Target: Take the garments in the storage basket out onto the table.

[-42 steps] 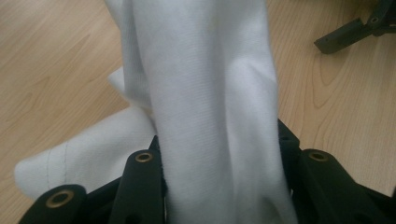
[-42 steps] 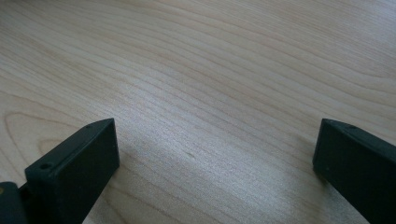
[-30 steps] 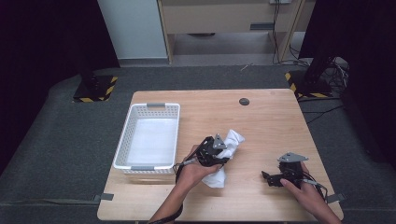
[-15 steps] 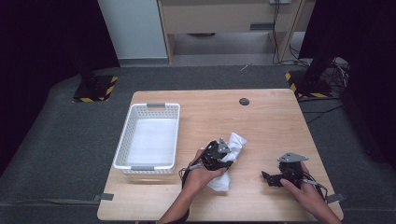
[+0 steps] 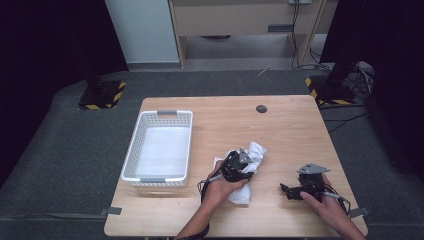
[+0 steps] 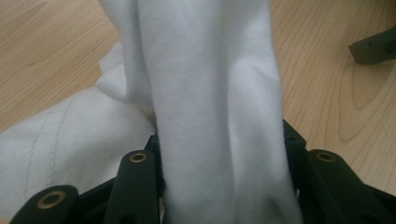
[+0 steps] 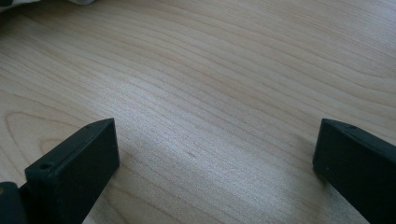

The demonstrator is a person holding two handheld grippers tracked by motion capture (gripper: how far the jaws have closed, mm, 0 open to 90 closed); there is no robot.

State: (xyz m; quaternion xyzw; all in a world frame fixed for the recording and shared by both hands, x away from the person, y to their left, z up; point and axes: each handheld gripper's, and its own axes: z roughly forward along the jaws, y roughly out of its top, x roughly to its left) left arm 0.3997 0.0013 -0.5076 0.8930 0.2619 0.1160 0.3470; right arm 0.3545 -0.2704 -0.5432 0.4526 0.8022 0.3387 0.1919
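Note:
A crumpled white cloth (image 5: 256, 151) lies on the wooden table (image 5: 290, 130), right of the basket. My left gripper (image 5: 240, 167) rests on top of it, shut on a thick fold of the cloth (image 6: 210, 84) that fills the gap between its jaws. Those jaws have just been opening a little, with the fold still between them. My right gripper (image 5: 287, 191) sits low over bare wood near the front right, pointing left toward the cloth. Its jaws stand wide open in the right gripper view (image 7: 215, 140), with nothing between them.
A white plastic basket (image 5: 165, 114) stands on the table's left side. A small black round inset (image 5: 261, 108) sits near the far edge. The floor around the table is grey, and striped stand bases (image 5: 100, 95) sit beyond it.
My left hand has shifted slightly right and down with the cloth, which has bunched up further right. The right gripper has stayed in place.

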